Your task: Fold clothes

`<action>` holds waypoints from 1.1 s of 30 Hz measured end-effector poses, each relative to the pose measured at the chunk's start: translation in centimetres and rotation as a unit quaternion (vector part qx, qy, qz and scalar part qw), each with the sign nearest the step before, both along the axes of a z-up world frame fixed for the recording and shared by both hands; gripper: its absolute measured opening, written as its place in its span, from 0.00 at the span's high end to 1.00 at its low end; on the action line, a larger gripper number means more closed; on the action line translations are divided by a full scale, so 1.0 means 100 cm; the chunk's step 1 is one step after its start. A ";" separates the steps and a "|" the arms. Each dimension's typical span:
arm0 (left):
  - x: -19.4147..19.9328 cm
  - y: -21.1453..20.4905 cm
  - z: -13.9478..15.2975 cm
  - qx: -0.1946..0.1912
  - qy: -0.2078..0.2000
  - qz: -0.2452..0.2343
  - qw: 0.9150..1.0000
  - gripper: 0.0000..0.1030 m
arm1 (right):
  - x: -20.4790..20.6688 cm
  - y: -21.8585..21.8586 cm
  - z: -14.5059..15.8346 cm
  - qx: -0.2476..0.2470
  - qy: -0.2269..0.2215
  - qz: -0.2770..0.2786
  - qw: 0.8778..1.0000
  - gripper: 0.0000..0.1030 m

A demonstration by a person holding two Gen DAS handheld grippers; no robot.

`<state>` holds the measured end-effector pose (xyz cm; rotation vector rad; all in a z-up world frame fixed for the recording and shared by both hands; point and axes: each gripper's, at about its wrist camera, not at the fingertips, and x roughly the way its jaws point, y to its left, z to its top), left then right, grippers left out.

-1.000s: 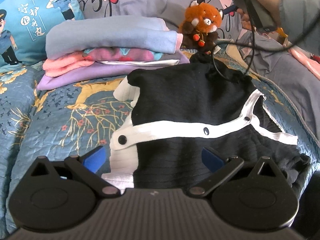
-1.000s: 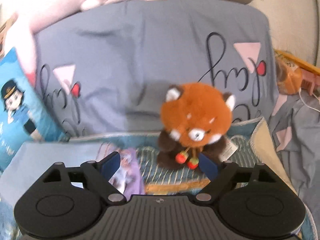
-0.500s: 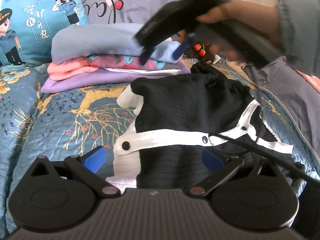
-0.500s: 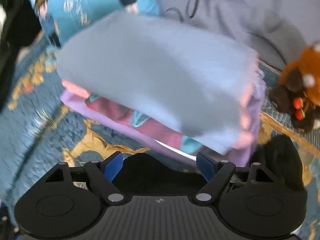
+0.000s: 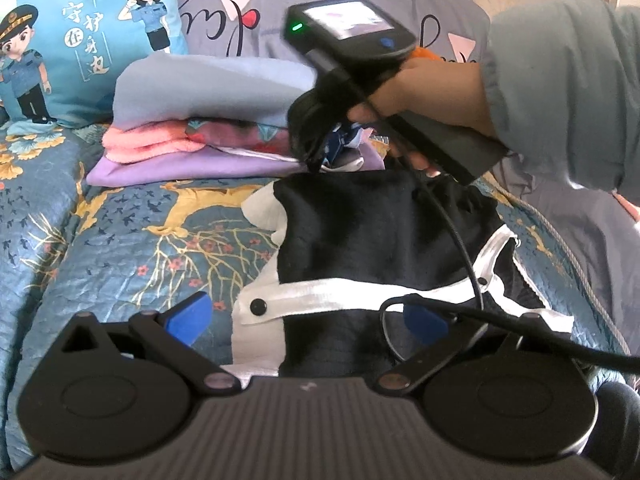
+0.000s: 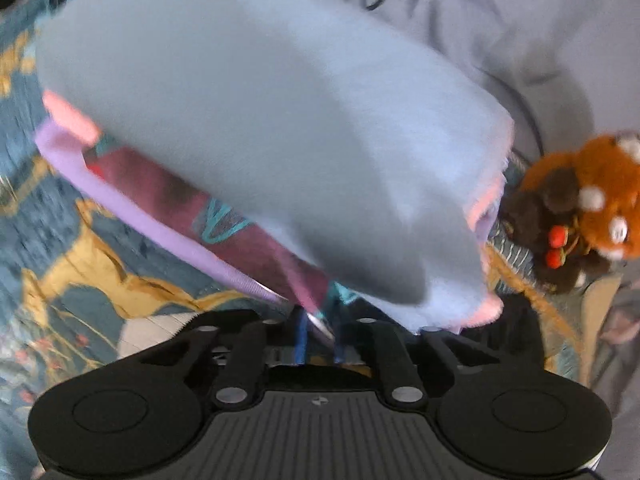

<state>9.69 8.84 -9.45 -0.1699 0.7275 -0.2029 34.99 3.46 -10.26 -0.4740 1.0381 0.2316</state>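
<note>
Black knit cardigan (image 5: pixel 384 240) with white trim lay partly folded on the bed (image 5: pixel 120 240), at 6 o'clock from the folded stack (image 5: pixel 200 120).

The right tool (image 6: pixel 318 340) had its fingers nearly together on a thin cloth edge at the stack's base, perhaps pinching it; a pull could topple the pile. The left tool (image 5: pixel 308 316) stood wide apart over the cardigan's white placket, holding nothing, and the cable (image 5: pixel 460 240) draped across could snag.

Place: a bedroom at home
Bed: blue flowery bedspread (image 5: pixel 132 240)
Pillows: grey pillow (image 5: pixel 256 4), cartoon cushion (image 5: pixel 80 36)
Toy: fluffy red panda (image 6: pixel 580 208)
Clothes: folded pile (image 5: pixel 200 120)
</note>
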 end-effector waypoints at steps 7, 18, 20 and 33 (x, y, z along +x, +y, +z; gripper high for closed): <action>0.000 0.001 0.001 -0.005 0.000 0.004 1.000 0.00 | -0.008 -0.012 0.068 0.165 -0.005 -0.002 0.986 0.95; 0.001 0.003 0.000 -0.007 0.001 0.003 1.000 0.00 | 0.030 0.013 -0.018 0.019 0.101 -0.039 0.994 0.64; 0.002 0.006 0.000 -0.012 0.001 0.005 1.000 0.00 | 0.029 0.014 -0.031 0.042 0.137 -0.043 0.989 0.86; 0.002 0.008 0.002 -0.019 -0.001 0.009 1.000 0.00 | -0.012 0.035 0.078 0.179 -0.006 0.024 0.984 0.96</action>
